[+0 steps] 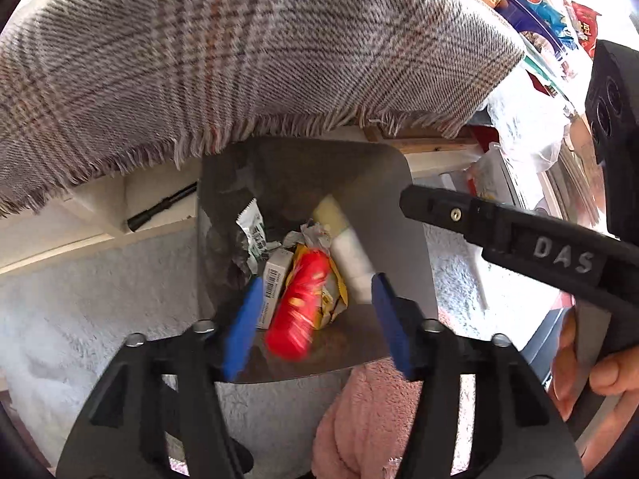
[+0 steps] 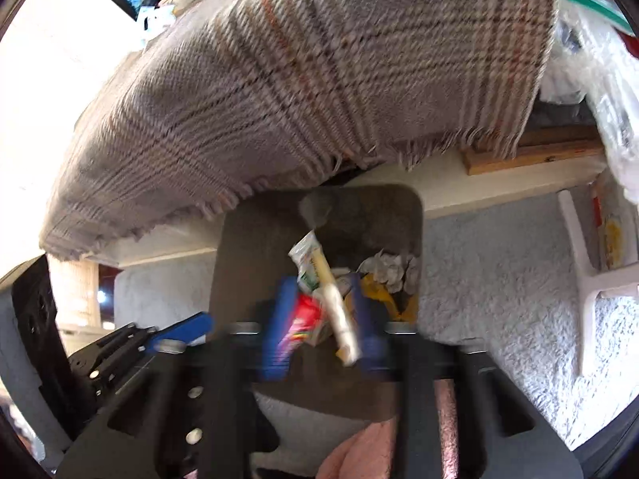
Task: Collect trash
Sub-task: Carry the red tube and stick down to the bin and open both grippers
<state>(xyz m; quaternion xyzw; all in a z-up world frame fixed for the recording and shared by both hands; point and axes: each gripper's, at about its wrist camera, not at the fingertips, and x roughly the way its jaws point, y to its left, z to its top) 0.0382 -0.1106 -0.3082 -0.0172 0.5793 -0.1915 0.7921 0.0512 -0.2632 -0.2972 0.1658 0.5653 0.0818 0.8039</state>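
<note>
- Left hand-held gripper (image 1: 315,319): blue fingers spread wide above the dark square trash bin (image 1: 223,183); a blurred red snack packet (image 1: 299,311) sits between them, untouched, apparently released.
- Bin already holds a green-and-white wrapper (image 1: 253,227), small white barcoded box (image 1: 275,279), crumpled paper (image 1: 315,235) and yellow wrapper (image 1: 339,291), so collection looks well advanced.
- Right hand-held gripper (image 2: 323,327): over the bin; a white-and-yellow tube (image 2: 339,315) lies between its blurred fingers, grip unclear.
- Cluttered shelf (image 1: 535,12), far right: possibly more trash.
</note>
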